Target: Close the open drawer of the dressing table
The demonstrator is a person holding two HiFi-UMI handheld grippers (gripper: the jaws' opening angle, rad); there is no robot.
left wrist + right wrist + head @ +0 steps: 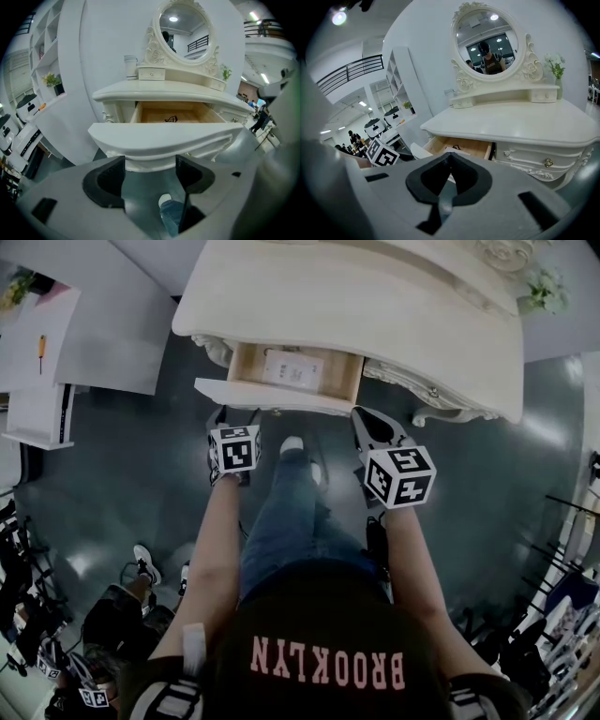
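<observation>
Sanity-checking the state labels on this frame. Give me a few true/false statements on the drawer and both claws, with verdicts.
1. The drawer is pulled out of the table. True.
2. The left claw is shut. False: its jaws stand apart, facing the drawer front.
3. The right claw is shut with nothing between its jaws. True.
4. The drawer is empty. False: a pale flat item lies inside.
5. A mirror stands at the back of the table top. True.
</observation>
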